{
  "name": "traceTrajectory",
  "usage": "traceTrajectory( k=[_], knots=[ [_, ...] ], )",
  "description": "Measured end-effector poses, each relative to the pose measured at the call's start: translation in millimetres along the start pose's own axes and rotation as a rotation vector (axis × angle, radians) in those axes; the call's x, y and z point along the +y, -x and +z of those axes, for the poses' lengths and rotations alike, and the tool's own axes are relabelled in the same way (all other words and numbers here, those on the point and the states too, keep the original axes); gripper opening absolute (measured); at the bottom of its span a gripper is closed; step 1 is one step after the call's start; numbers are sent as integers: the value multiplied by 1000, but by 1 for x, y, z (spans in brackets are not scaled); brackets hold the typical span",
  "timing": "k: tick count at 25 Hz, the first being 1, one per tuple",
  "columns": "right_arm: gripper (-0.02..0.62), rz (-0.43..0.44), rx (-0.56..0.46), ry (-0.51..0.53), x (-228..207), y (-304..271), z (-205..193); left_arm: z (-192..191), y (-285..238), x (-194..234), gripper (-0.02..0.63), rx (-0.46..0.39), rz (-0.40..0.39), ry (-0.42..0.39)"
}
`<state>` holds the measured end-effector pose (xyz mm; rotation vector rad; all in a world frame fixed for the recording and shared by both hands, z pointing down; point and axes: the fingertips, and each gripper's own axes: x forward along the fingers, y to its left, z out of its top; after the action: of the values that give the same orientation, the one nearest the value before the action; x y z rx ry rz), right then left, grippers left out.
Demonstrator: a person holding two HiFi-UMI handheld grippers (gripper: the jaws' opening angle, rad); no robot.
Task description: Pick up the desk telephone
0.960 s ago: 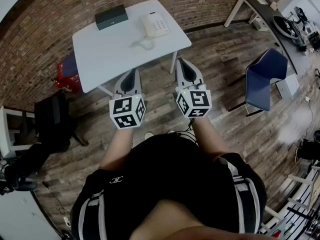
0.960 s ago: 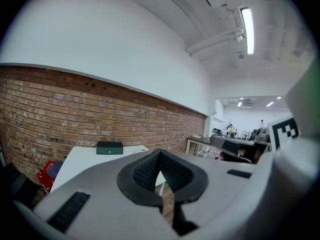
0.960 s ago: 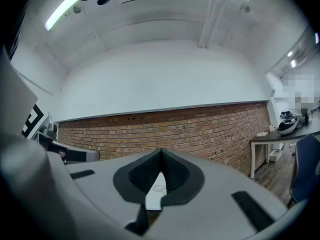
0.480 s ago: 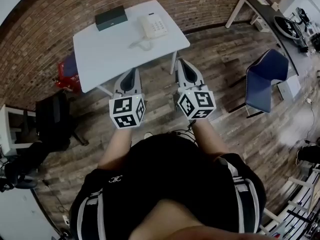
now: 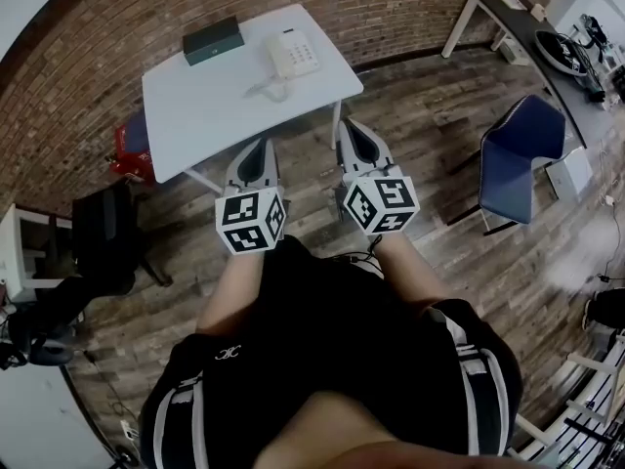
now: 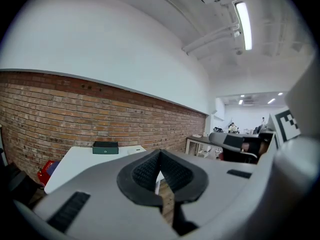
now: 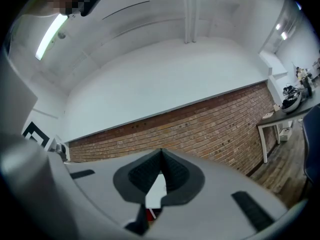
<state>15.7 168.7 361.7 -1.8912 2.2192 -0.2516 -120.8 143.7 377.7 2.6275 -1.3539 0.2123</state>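
Note:
The white desk telephone [image 5: 293,54] sits near the far right part of a white table [image 5: 225,115], with its cord curling toward the table's middle. Both grippers hover over the wooden floor just short of the table's near edge, well apart from the phone. My left gripper [image 5: 259,146] is shut with nothing in it, and so is my right gripper [image 5: 352,131]. In the left gripper view the left gripper [image 6: 160,154] has its pads pressed together, with the table [image 6: 75,162] beyond. The right gripper [image 7: 161,154] points level at the brick wall.
A dark green box [image 5: 213,41] lies on the table's far left, also seen as the green box [image 6: 105,147]. A blue chair [image 5: 518,154] stands at the right, a black bag [image 5: 103,237] and a red item [image 5: 132,145] at the left. Another desk [image 5: 513,18] is at the back right.
The table and phone sit slightly further left and up in the head view. Both grippers stay shut in the same place before the body.

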Motion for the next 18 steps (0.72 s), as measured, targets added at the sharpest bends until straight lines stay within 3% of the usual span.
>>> traceTrajectory(
  k=[9, 18],
  knots=[
    [-2, 21, 20, 47, -13, -11, -5, 6, -18, -5, 0, -34, 3, 17],
    [-2, 38, 34, 89, -32, -51, -8, 8, -69, 5, 0, -40, -37, 45]
  ],
)
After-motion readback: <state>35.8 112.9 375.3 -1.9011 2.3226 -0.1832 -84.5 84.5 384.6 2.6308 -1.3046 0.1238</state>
